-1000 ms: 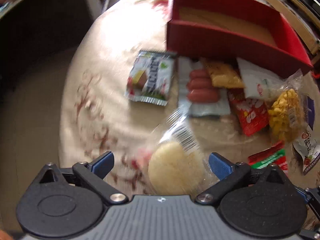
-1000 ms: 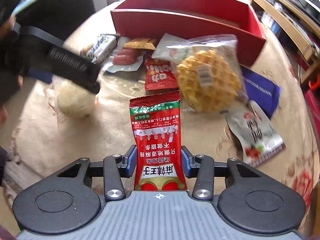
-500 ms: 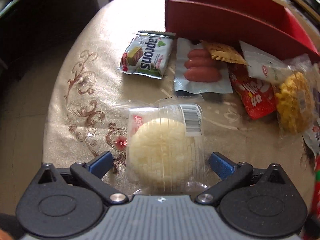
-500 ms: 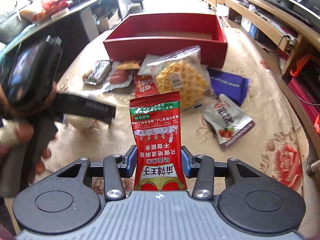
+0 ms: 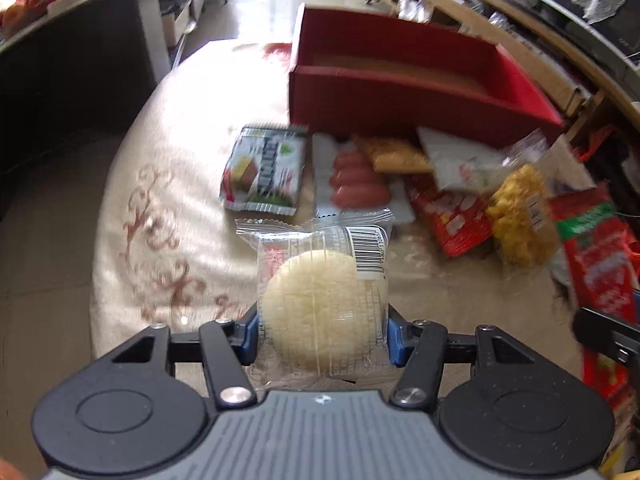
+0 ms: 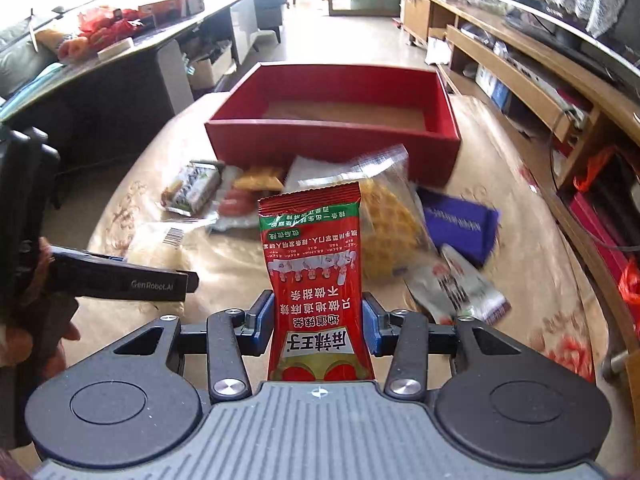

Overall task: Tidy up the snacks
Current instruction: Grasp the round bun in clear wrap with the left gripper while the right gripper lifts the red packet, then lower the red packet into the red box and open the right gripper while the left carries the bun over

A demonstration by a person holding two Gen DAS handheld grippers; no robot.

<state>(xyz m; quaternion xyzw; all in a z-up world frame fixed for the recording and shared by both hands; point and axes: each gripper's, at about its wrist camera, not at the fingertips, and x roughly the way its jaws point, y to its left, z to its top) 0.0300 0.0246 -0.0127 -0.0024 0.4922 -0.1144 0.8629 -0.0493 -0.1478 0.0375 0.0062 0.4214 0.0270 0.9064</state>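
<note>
Two packets are clamped, the clear-wrapped round pale cake (image 5: pixel 324 312) in the left gripper (image 5: pixel 322 334), whose jaws have just been closing, and the red foil sachet (image 6: pixel 318 280) in the right gripper (image 6: pixel 318 322), while ahead of both jaws the red cardboard box (image 6: pixel 332 140) looks empty and the other snacks lie on the cloth.

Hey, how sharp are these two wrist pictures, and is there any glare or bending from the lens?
Left wrist: snacks smeared by motion blur, glare washing out the tablecloth, round cake fairly sharp. Right wrist: red packet crisp, waffle bag blurred, shelf edges bowed by the fisheye.
</note>
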